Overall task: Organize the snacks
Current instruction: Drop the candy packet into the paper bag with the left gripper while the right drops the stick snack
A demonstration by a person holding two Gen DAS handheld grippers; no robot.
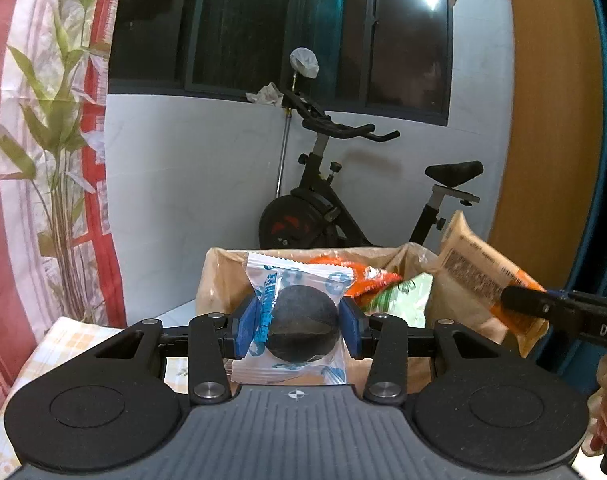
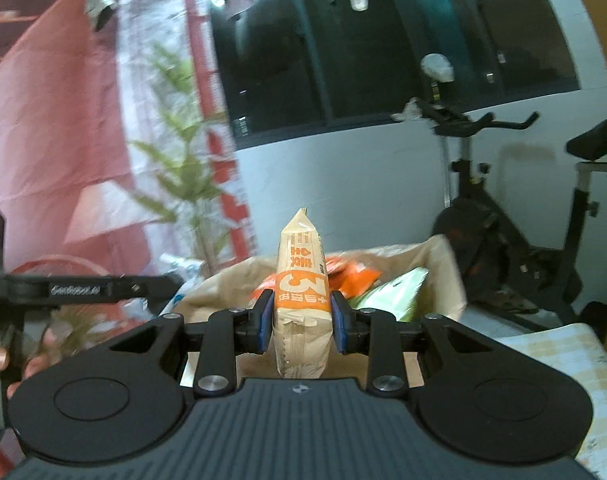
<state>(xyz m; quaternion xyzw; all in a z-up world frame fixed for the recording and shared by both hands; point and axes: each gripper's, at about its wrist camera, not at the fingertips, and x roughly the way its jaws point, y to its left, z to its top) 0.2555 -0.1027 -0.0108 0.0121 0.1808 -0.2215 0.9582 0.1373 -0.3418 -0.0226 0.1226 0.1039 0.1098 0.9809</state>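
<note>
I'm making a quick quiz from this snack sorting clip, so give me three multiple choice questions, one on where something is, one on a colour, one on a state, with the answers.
1. Where is the exercise bike?
A. behind the snack box
B. inside the box
C. on the tablecloth

2. What colour is the round snack inside its clear wrapper?
A. yellow
B. dark, near black
C. pink

3. What is the right gripper doing?
A. standing open and empty
B. clamped on the tan and orange packet
C. pressing the box rim

Answers: 1 A, the bike stands by the wall beyond the box. 2 B, a dark ball shows through the wrapper. 3 B, both pads press the tan and orange packet.
</note>
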